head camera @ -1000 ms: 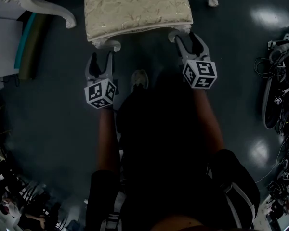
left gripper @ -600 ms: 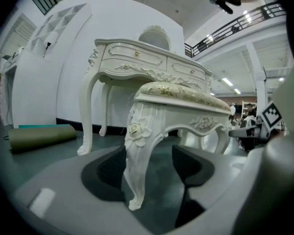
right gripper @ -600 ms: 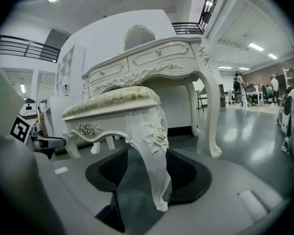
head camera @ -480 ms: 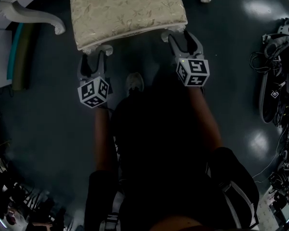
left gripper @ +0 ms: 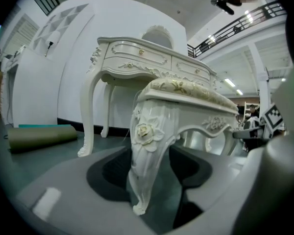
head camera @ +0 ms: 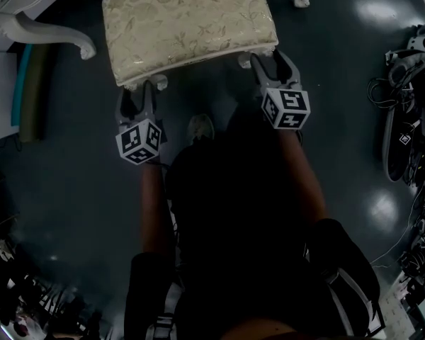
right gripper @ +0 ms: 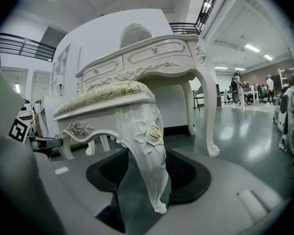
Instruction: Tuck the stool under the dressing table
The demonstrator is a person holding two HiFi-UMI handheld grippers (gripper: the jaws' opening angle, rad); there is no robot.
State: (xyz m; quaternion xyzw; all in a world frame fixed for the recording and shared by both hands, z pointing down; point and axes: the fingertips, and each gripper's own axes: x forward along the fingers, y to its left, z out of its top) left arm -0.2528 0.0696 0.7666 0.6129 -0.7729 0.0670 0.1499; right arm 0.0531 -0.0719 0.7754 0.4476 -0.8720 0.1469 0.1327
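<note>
Found at the far left a rolled mat lying on the dark floor, just beside a curved white front leg of the dressing table. Saw next the stool, cream brocade seat on carved white legs, standing upright in front of the table and reaching in between the table's two front legs; could not tell how far under the top. Met the left gripper at the seat's near-left corner, marker cube toward the person, pointing a little downward. Read its jaws as about half open and just drawn closer, with the near-left leg between them and the dark pads against the leg's thick, rose-carved part on both sides; noted bare floor showing between pad and leg lower down, where the leg narrows. Passed a light shoe on the floor between the two grippers. Found the right gripper at the near-right corner, likewise roughly half open, closed on the near-right leg just under the seat rail. Ended at the far right with a heap of cables and gear, well apart from the stool.
</note>
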